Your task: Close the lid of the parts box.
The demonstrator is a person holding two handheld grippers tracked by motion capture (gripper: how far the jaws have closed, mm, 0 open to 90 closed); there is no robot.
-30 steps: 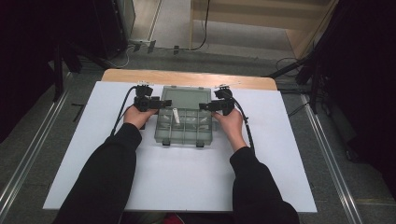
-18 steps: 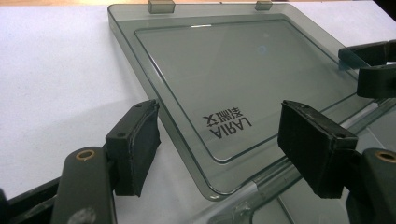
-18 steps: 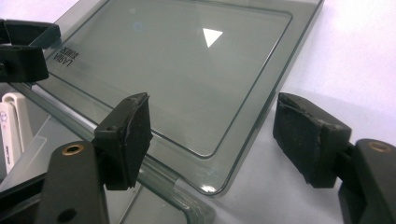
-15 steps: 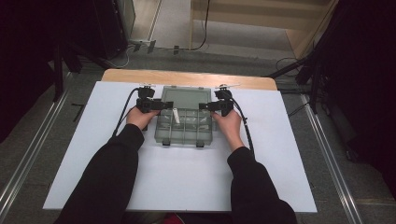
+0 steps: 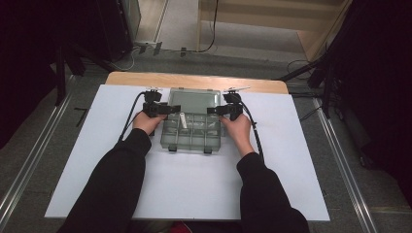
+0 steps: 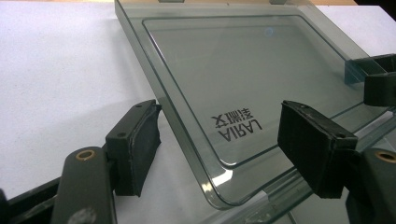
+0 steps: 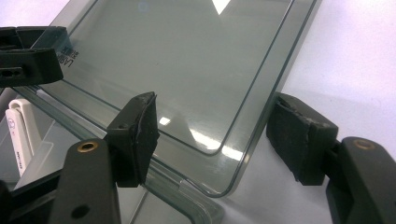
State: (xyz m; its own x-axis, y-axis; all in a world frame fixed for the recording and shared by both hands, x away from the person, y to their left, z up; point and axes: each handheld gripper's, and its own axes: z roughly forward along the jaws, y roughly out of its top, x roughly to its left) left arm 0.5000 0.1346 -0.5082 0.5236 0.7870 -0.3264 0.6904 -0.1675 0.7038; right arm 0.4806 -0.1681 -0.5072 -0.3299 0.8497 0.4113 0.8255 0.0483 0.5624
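Both claws flank a clear plastic organiser box [image 5: 193, 127], the landmark for all positions below.

High view. Left claw [image 5: 167, 109] sits at the box's left edge, at the hinge line where the opened lid [image 5: 194, 101] meets the compartmented base. Right claw [image 5: 217, 110] sits at the matching spot on the box's right edge. The box lies on a white sheet covering the bench [image 5: 272, 145], with the lid folded back toward the far side. A small white item [image 5: 183, 120] stands in a compartment in the base's left half, just right of the left claw. The person's left hand [image 5: 146, 121] and right hand [image 5: 238, 127] rest beside the box's two sides.

Left gripper view. The left claw [image 6: 219, 140] is open, its jaws standing well apart astride the lid's near corner [image 6: 219, 196]. One pad [image 6: 140, 140] lies just outside the lid's edge over the white sheet; the other pad [image 6: 313, 140] lies over the lid's inner face. Neither pad presses on the plastic. Printed lettering [image 6: 236, 123] shows on the lid. The other claw's jaw shows at the lid's far edge.

Right gripper view. The right claw [image 7: 217, 135] is open, though its jaws have just been closing, with the lid's corner [image 7: 219, 186] between them and no pad pressing on it. The white item [image 7: 21, 130] stands in the base, left of that corner.
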